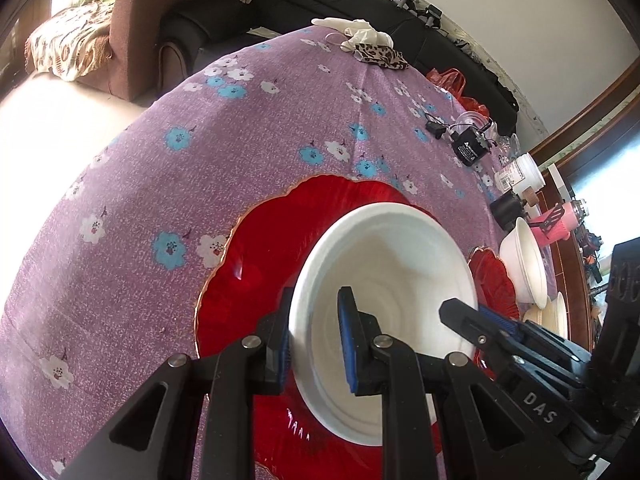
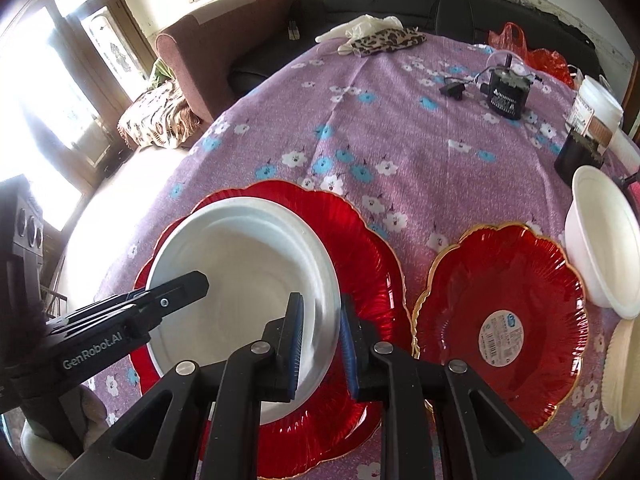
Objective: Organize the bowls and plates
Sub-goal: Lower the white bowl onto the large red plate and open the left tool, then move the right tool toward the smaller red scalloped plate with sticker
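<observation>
Straddling the rim of a white bowl [image 2: 244, 276] from opposite sides, both grippers sit over the large red plate [image 2: 360, 240] the bowl rests on. The left gripper [image 1: 314, 344] has one finger outside the bowl's left wall and one inside, a narrow gap with the rim between the blue pads; whether they actually pinch it cannot be told. The right gripper [image 2: 320, 340] stands the same way on the bowl's right rim, one finger inside, one outside, narrowly parted around the wall, grip likewise unclear. Each gripper shows at the edge of the other's view. To the right, just beside the large plate, lies a second red plate [image 2: 500, 300] with a round sticker at its centre. A second white bowl [image 2: 604, 240] touches that plate's far right edge, and a cream bowl [image 2: 624, 372] sits near, at the right edge. All rest on a purple flowered cloth [image 2: 400, 140]. Farther back are a black adapter [image 2: 506, 94], a white jar [image 2: 596, 108], white gloves [image 2: 360, 26] on a leopard-print cloth, and a red bag [image 2: 520, 46] at the far right.
</observation>
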Action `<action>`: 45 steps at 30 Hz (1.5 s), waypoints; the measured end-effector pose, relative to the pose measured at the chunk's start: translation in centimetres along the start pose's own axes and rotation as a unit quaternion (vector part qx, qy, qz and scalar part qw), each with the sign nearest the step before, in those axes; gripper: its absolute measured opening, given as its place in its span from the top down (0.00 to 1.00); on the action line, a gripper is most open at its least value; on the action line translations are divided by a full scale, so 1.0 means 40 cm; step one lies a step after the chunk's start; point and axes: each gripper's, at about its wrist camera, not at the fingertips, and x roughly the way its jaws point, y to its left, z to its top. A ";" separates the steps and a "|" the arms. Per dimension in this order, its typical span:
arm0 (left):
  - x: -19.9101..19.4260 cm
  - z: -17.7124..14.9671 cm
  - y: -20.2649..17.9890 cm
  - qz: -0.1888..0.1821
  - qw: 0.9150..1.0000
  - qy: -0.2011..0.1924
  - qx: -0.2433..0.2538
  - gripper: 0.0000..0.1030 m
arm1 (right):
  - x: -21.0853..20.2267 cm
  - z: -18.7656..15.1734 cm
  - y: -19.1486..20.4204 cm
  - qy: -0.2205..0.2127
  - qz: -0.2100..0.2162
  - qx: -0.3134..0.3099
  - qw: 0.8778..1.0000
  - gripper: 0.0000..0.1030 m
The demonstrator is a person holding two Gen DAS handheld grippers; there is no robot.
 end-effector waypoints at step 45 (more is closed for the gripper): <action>-0.295 -0.203 -0.229 0.145 0.938 -0.269 0.162 0.15 | -0.295 -0.205 -0.195 -0.166 -0.010 0.058 0.984 0.50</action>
